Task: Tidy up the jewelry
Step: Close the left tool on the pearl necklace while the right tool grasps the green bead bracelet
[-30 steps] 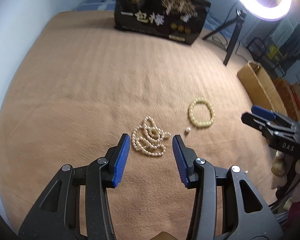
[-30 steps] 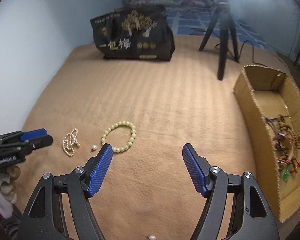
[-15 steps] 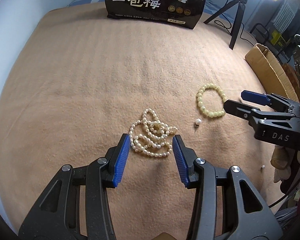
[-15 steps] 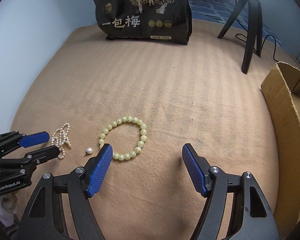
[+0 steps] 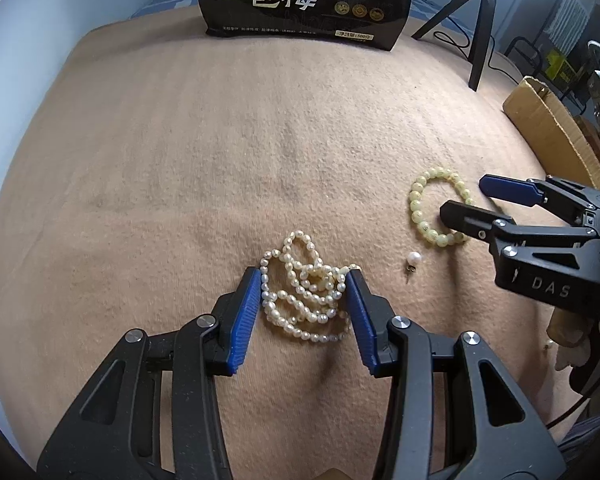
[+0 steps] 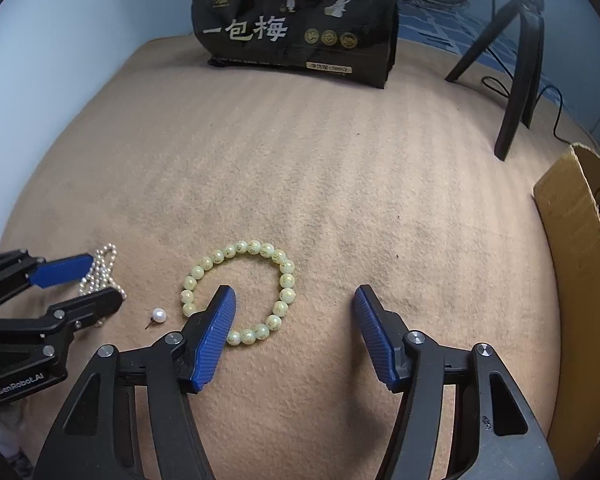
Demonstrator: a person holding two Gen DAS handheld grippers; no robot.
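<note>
A tangled white pearl necklace (image 5: 304, 292) lies on the tan blanket (image 5: 219, 140). My left gripper (image 5: 304, 304) is open with its blue pads on either side of the necklace, low over the cloth. A pale yellow-green bead bracelet (image 6: 239, 292) lies flat to the right; it also shows in the left wrist view (image 5: 424, 212). My right gripper (image 6: 293, 320) is open, its left pad over the bracelet's near-left edge. A single pearl stud earring (image 6: 158, 315) lies between the necklace and the bracelet.
A black snack bag (image 6: 295, 20) stands at the back of the blanket. A black tripod (image 6: 516, 64) stands at the back right. An open cardboard box (image 6: 580, 272) sits along the right edge. A pale blue wall is on the left.
Both grippers have moved forward and down. My left gripper's pads now straddle the pearl necklace, and my right gripper has come over the bracelet's near edge.
</note>
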